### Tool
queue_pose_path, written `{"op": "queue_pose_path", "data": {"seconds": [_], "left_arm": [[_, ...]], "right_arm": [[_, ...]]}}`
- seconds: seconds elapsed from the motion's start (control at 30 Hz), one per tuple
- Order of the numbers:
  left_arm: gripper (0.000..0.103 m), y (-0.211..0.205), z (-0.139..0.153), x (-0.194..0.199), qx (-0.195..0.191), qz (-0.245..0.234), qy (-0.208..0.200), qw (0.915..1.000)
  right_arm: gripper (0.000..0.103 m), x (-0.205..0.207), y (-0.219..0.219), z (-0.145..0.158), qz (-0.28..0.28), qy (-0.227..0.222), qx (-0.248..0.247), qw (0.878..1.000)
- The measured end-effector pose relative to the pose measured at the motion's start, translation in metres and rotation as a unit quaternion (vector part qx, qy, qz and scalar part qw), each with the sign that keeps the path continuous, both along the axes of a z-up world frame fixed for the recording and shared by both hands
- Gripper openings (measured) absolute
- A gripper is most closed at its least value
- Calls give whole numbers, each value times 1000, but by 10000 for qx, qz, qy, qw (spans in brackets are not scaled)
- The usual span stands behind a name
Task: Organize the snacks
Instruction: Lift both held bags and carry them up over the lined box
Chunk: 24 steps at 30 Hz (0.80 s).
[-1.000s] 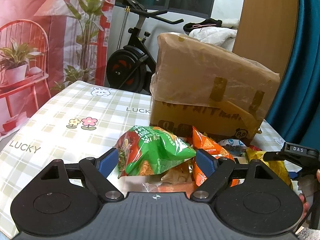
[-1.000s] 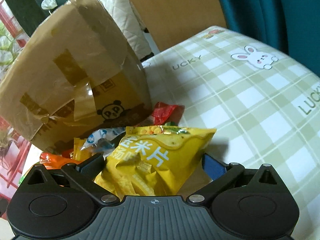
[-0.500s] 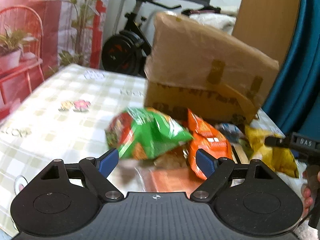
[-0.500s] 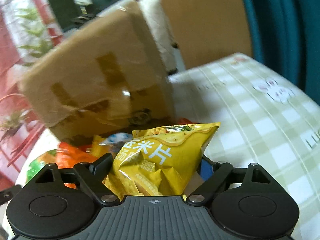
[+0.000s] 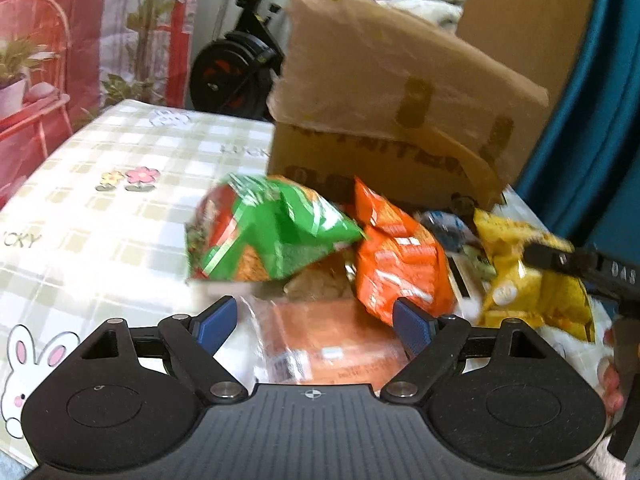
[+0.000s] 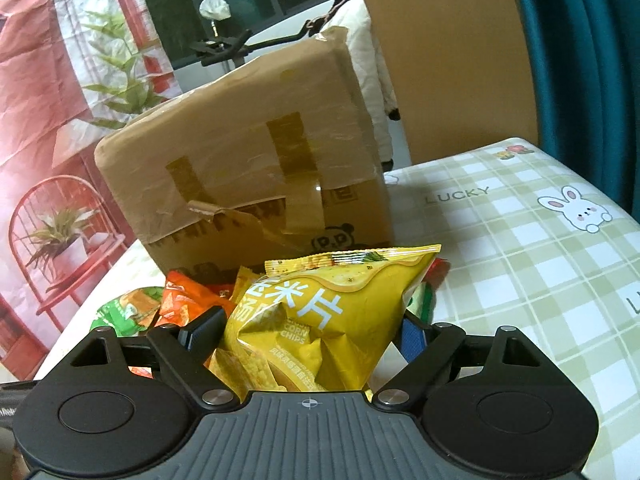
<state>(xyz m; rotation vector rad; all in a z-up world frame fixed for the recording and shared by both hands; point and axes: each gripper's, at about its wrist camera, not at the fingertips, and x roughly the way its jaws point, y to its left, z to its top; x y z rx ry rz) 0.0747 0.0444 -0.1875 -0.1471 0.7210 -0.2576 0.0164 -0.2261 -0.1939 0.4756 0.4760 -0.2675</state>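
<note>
A heap of snack bags lies on the checked tablecloth in front of a taped cardboard box [image 5: 384, 112]. In the left wrist view a green bag [image 5: 272, 236] and an orange bag [image 5: 396, 256] lie ahead of my left gripper [image 5: 316, 324], which is open and empty above a clear pack with an orange label [image 5: 332, 348]. My right gripper [image 6: 308, 328] is shut on a yellow corn chips bag [image 6: 324, 316] and holds it raised above the heap. That bag also shows in the left wrist view [image 5: 528, 276], with the right gripper's finger across it.
The box [image 6: 248, 172] stands at the back of the table. The checked tablecloth [image 6: 520, 256] spreads to the right, and to the left in the left wrist view [image 5: 112, 200]. An exercise bike [image 5: 236, 64], a red backdrop and a teal curtain [image 5: 592, 120] stand beyond.
My right gripper has lifted the yellow bag up off the heap. My left gripper has drawn back and up from the green bag, still open.
</note>
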Motion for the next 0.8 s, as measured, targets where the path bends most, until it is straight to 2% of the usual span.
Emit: {"op": "queue_pose_path", "data": {"seconds": [0.2,0.33,0.4,0.47,0.57,0.63,0.7,0.8], "left_arm": [[86,13,17,28,217,256,-446,9984],[87,14,19,55,640,-73,-691,9955],[87,12,18,66,750,-202,-659,9948],[87,12,17,80,610,-186,-411,9971],[87,29,11,101,-120,236,66,9996],[87,41,5,113,-534,634,341,9960],[89,45,-3,118,-585,788,468,9941],[96,44,-17,125,-638,747,691,9928]], "right_arm": [[83,0,-3,-4,-1,-11,11,10000],[83,3,-3,-5,0,-21,50,10000],[83,4,-3,-6,10,-14,59,10000],[83,5,-2,-8,17,10,53,10000],[83,8,-1,-10,25,44,69,10000],[83,10,1,-11,68,64,63,9999],[83,12,2,-13,115,83,31,9999],[83,13,1,-15,134,95,61,9998]]}}
